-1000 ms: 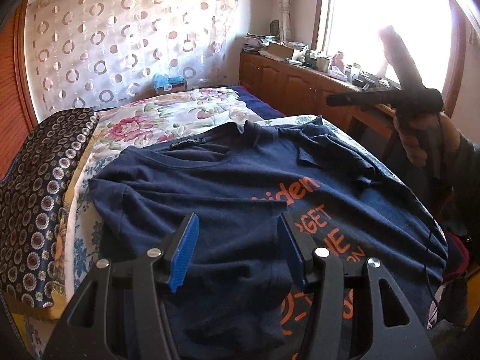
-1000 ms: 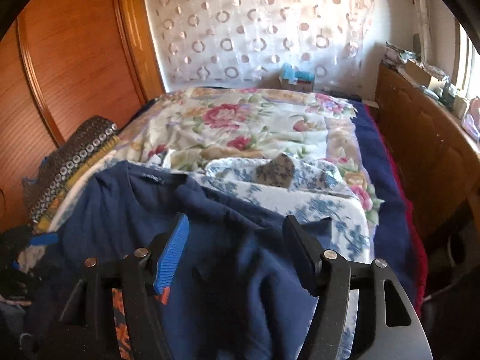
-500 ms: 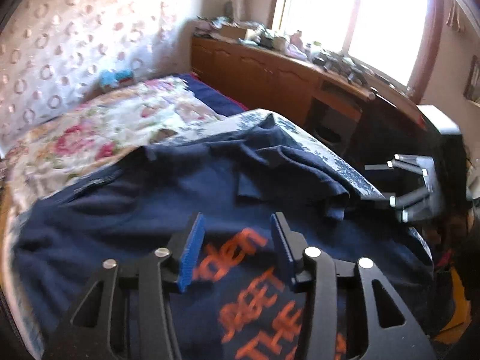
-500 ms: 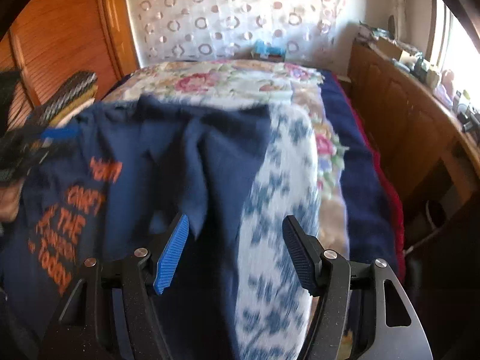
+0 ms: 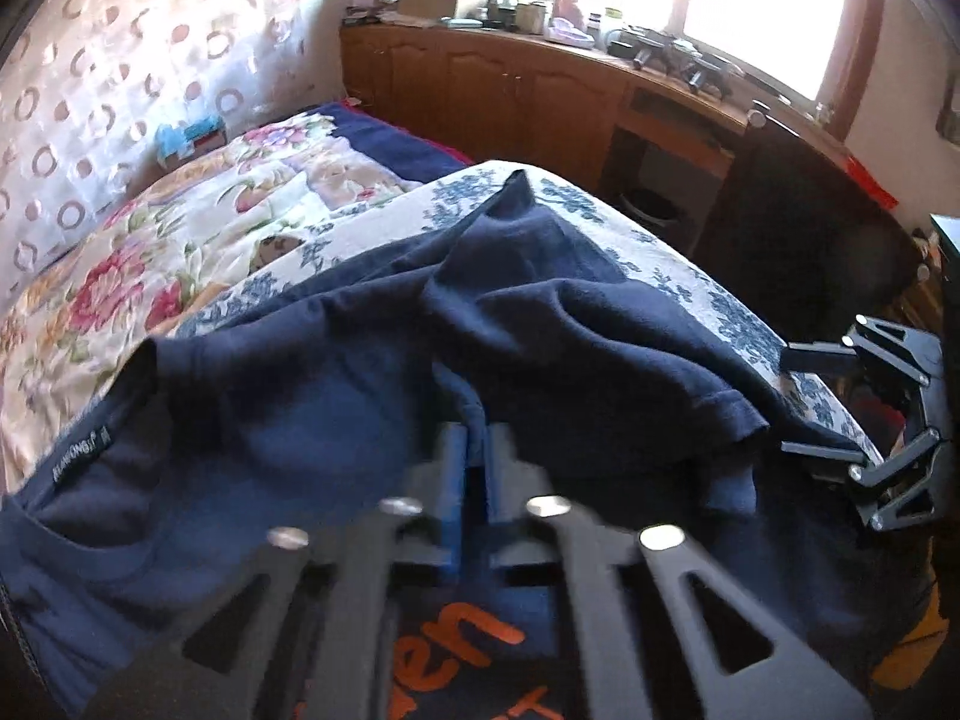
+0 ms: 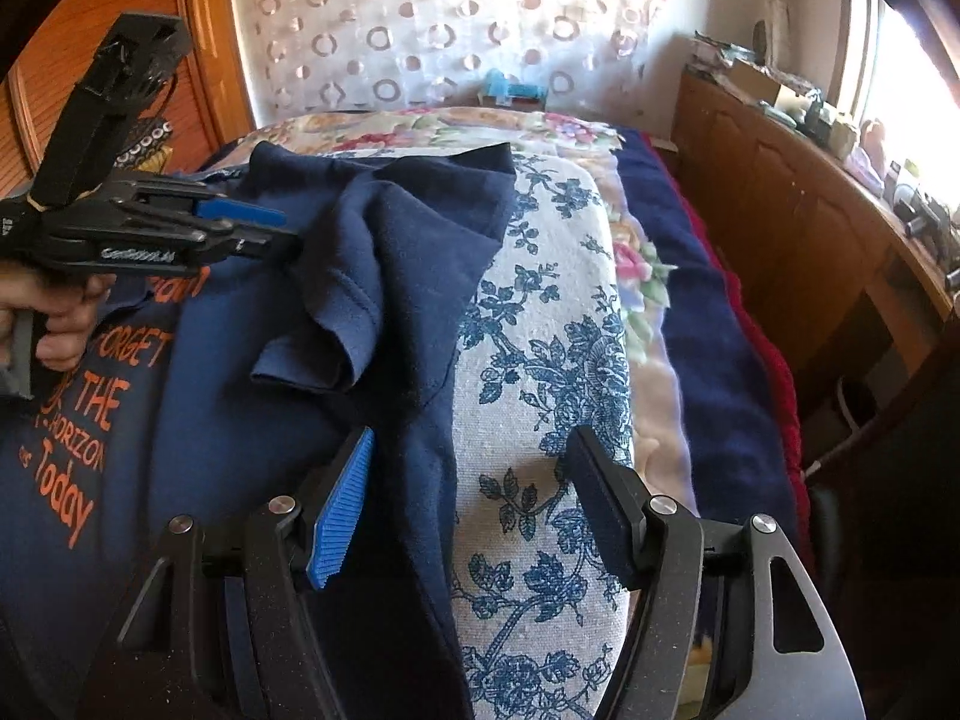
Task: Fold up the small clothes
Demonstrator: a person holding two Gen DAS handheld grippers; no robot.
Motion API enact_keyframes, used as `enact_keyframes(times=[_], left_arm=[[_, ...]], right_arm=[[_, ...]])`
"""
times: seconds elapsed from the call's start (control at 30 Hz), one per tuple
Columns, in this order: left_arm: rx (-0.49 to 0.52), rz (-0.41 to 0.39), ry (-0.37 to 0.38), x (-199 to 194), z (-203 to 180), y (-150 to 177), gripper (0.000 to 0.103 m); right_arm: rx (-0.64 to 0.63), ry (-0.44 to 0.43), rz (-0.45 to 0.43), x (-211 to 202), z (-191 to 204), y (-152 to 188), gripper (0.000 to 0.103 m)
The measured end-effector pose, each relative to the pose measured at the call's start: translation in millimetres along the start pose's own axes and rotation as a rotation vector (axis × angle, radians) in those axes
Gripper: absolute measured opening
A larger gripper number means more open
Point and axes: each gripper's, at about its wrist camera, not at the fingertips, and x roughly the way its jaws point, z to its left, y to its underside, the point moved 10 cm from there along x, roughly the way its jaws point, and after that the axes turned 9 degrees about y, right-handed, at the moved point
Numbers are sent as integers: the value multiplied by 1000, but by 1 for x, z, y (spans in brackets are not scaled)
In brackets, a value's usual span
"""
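Pinching a fold of a navy T-shirt (image 5: 336,396), the left gripper (image 5: 474,468) has just drawn its blue pads together on the cloth near the garment's upper middle, beside the bunched sleeve (image 5: 630,360). The shirt lies spread across a bed, its collar label toward the left of the left wrist view and its orange lettering (image 6: 84,408) running down the chest. One sleeve is rumpled and folded in over the body, its hem curling up.

The right gripper (image 6: 468,498) hovers at the shirt's side edge with its jaws spread wide, nothing between the pads; below the gap lie the dark hem of the shirt and a white cloth printed with blue flowers (image 6: 552,360). A hand (image 6: 54,318) grips the left tool's handle at the left of the right wrist view.

Beyond the shirt, a floral quilt (image 5: 150,252) covers the bed, a circle-patterned curtain (image 6: 432,18) hangs behind it, and a wooden cabinet (image 5: 516,96) crowded with small items runs under a bright window (image 5: 756,6).
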Motion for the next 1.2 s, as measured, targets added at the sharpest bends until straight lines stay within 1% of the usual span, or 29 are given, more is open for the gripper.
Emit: enact_keyframes(times=[0.07, 0.17, 0.27, 0.33, 0.4, 0.43, 0.47, 0.5, 0.53, 0.57, 0.63, 0.7, 0.77, 0.8, 0.83, 0.97, 1.07, 1.2], left_arm=[[24, -21, -25, -13, 4, -4, 1], [2, -71, -73, -41, 25, -13, 1], [-11, -102, -104, -60, 44, -18, 2], [-13, -132, -126, -76, 53, -21, 7], [-23, -148, -125, -91, 60, -18, 21], [-25, -147, -120, -96, 63, -16, 24], [-29, -147, -124, -103, 65, -12, 28], [-34, -152, -142, -111, 70, -7, 36], [-40, -158, -173, -119, 77, -1, 39], [-51, -168, -215, -131, 87, 9, 40], [-87, -167, -232, -145, 99, 28, 42], [-139, -156, -238, -154, 115, 48, 45], [-182, -141, -285, -163, 132, 68, 48], [-208, -129, -315, -168, 143, 82, 48], [-222, -118, -326, -170, 150, 89, 48], [-291, -63, -397, -172, 175, 121, 48], [-338, -49, -405, -169, 187, 132, 48], [-351, -25, -443, -158, 198, 136, 48]], right_arm=[[2, -3, 0, 0, 0, 1, 68], [6, -8, 0, 0, -1, 1, 68], [7, -8, 1, 0, -1, 1, 68], [6, -7, 0, 0, -1, 1, 68], [7, -7, 0, 0, -2, 1, 68], [5, -6, 1, 0, -3, 2, 68], [2, -6, 1, 0, -3, 1, 68], [-2, -8, 2, 0, -2, 1, 68], [-9, -10, 4, -1, -3, 0, 68], [-10, -22, 0, -2, -2, -3, 68], [-4, -57, -31, -8, -4, -19, 68], [-2, -66, -49, -9, -4, -36, 68], [-7, -82, -59, -3, -4, -56, 68], [-13, -88, -59, 3, -2, -65, 68], [-20, -91, -54, 13, -1, -75, 68], [-51, -90, -23, 49, 6, -98, 68], [-70, -81, 3, 72, 9, -107, 68], [-82, -66, 14, 88, 9, -110, 69]])
